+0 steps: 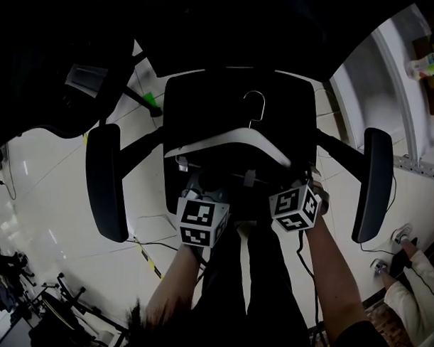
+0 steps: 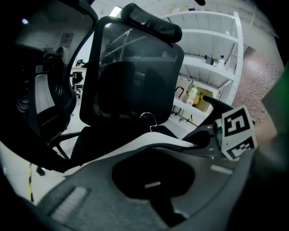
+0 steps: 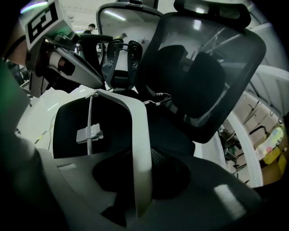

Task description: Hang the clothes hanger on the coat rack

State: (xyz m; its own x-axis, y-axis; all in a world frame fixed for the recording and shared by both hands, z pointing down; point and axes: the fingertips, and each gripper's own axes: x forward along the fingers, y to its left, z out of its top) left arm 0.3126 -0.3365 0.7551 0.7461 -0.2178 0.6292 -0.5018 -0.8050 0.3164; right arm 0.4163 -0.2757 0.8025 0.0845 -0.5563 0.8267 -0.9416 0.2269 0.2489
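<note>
A black office chair (image 1: 234, 91) stands just ahead of both grippers. Over its seat is the white clothes hanger (image 1: 232, 140), one arm clamped in the right gripper (image 1: 291, 182). The left gripper (image 1: 196, 188), just behind the other arm, seems parted and empty. The hanger's metal hook (image 1: 256, 106) points away from the jaws.

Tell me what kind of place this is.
Likely an office or lab workroom, though that is a guess. It has a black mesh chair, stocked white shelving and a pale tiled floor.
</note>
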